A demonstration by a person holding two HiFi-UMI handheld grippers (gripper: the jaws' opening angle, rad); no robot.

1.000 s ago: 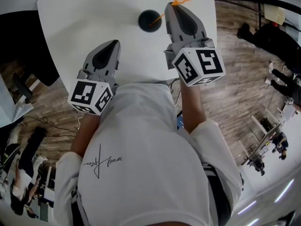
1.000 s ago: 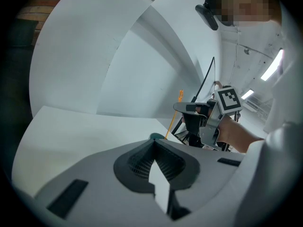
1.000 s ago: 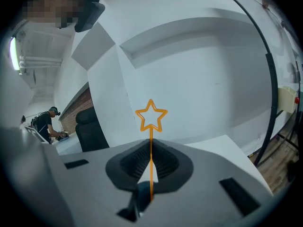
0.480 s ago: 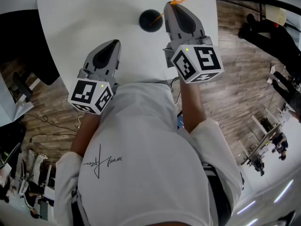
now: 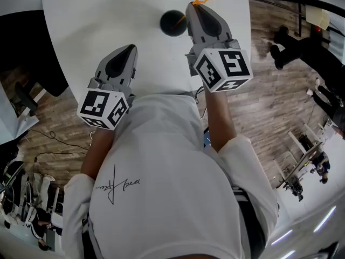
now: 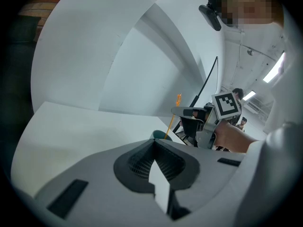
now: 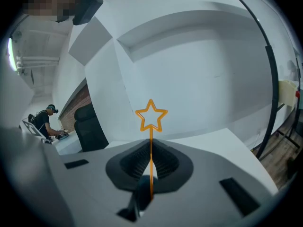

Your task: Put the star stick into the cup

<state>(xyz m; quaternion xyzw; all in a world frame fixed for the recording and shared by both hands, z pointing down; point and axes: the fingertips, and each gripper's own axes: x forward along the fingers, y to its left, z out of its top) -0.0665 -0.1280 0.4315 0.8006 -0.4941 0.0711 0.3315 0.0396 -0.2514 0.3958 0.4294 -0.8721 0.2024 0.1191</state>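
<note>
The right gripper point(image 5: 194, 7) has its fingers point(image 7: 171, 162) squeezed tight on the orange star stick point(image 7: 151, 126), star end up. The stick's bottom end reaches down to the dark cup point(image 5: 172, 22) on the white desk point(image 5: 102, 15). The left gripper point(image 5: 129, 49) hangs over the desk with its fingers point(image 6: 136, 162) closed on nothing.

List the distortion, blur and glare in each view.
Head view: fisheye curves the table edges, and the light is even. Left gripper view: a dark vignette rings the frame, there is lamp glare at the right, and the near jaws are soft. Right gripper view: same vignette; the star stick is crisp, the jaws soft.
</note>
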